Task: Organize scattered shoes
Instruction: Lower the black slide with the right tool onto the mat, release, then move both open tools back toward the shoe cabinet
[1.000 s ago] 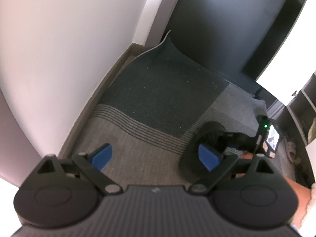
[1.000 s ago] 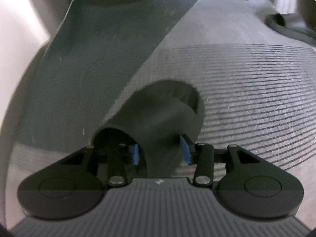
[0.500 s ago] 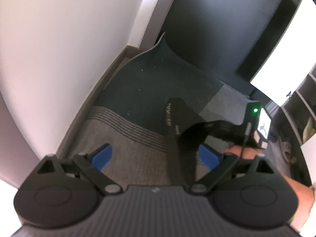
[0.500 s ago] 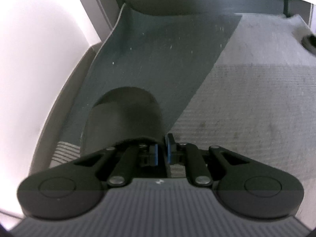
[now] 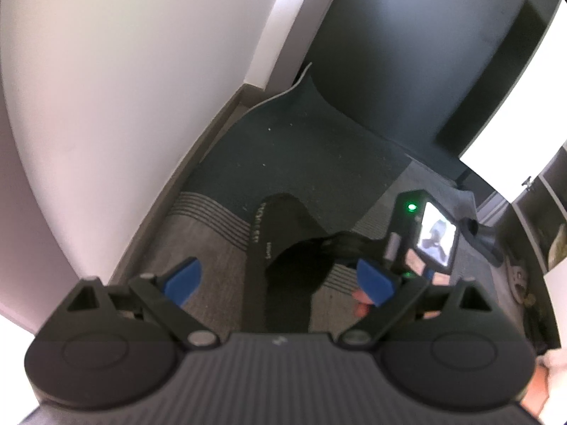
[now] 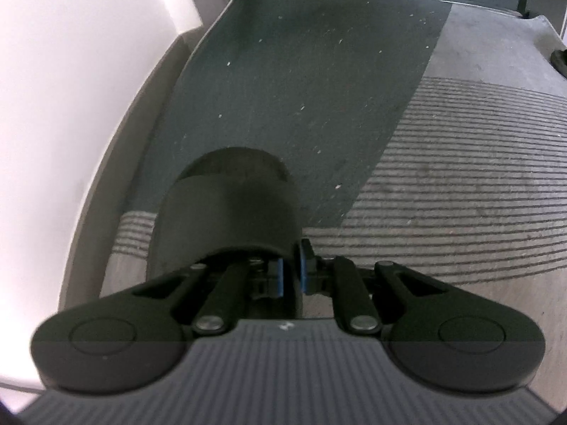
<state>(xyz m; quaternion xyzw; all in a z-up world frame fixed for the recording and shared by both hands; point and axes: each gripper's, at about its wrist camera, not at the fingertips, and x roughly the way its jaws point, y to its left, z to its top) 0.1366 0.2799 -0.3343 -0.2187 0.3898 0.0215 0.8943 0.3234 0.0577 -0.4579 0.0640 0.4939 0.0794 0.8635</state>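
Note:
A black slide sandal point(image 6: 226, 212) hangs off the floor with my right gripper point(image 6: 290, 276) shut on the edge of its strap. In the left wrist view the same sandal point(image 5: 280, 255) shows edge on, its sole side with pale lettering turned left. It sits between the spread blue pads of my left gripper point(image 5: 280, 279), which is open and holds nothing. The right gripper's body, with a lit screen point(image 5: 436, 237) and green light, is just right of the sandal. Its toe points toward the dark part of the mat point(image 6: 301, 88).
A white wall point(image 5: 124, 88) and baseboard run along the left. A dark door stands at the back. At the right edge is an open shoe shelf point(image 5: 542, 219) with a pale sandal point(image 5: 517, 276) on the floor by it. Another dark shoe point(image 6: 560, 58) lies far right.
The right gripper closed on the sandal, lifted it off the striped mat and carried it left toward the wall, into the space between my left gripper's fingers. The left gripper stayed open.

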